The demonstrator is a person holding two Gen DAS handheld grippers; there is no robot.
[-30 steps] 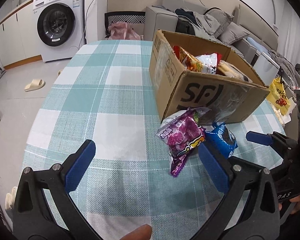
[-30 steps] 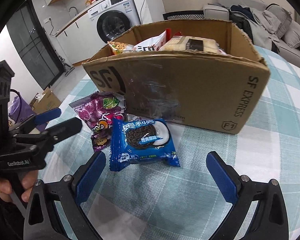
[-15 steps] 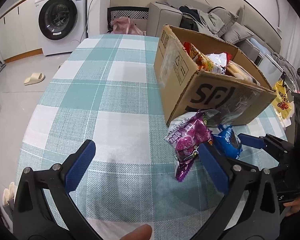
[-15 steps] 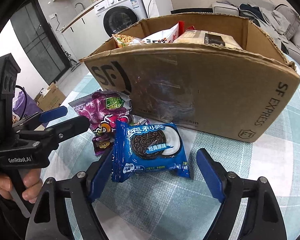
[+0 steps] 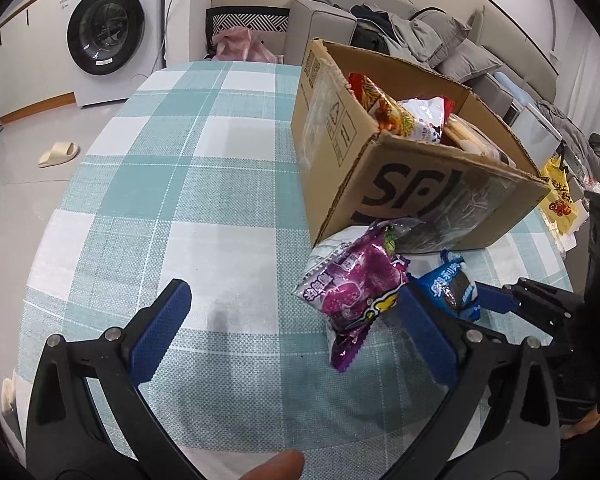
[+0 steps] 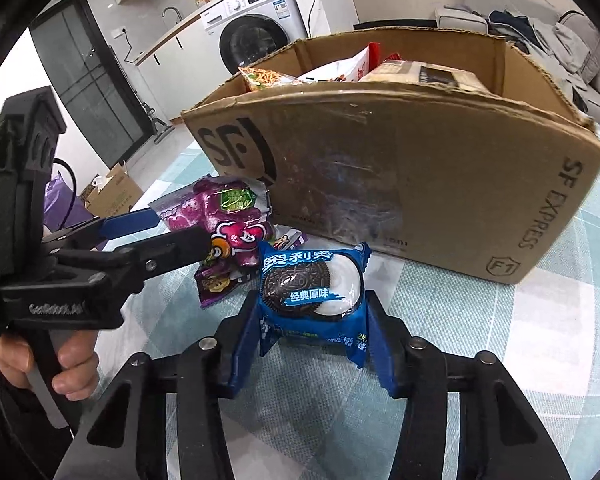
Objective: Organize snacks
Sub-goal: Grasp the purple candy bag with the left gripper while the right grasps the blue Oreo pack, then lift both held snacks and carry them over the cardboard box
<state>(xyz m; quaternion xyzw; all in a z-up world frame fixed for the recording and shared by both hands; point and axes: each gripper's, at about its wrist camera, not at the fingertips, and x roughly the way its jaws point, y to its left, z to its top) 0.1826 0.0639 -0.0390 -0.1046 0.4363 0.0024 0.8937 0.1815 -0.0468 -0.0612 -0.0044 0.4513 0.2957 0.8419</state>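
Observation:
A blue Oreo packet point(image 6: 314, 292) lies on the checked tablecloth in front of the SF cardboard box point(image 6: 420, 184). My right gripper point(image 6: 312, 344) is shut on the packet's near end, pads on both sides. A purple candy bag point(image 5: 356, 288) lies just left of it, against the box; it also shows in the right wrist view point(image 6: 228, 224). My left gripper point(image 5: 296, 328) is open and empty over the cloth, its right finger beside the purple bag. The box point(image 5: 400, 168) holds several snack bags.
The table point(image 5: 180, 200) has a teal and white checked cloth. A yellow bag point(image 5: 558, 196) lies right of the box. A washing machine point(image 5: 112, 32), a slipper point(image 5: 58, 154) on the floor and a sofa point(image 5: 420, 36) lie beyond the table.
My right gripper moved forward and closed on the Oreo packet. My left gripper shifted slightly toward the purple bag and stayed open.

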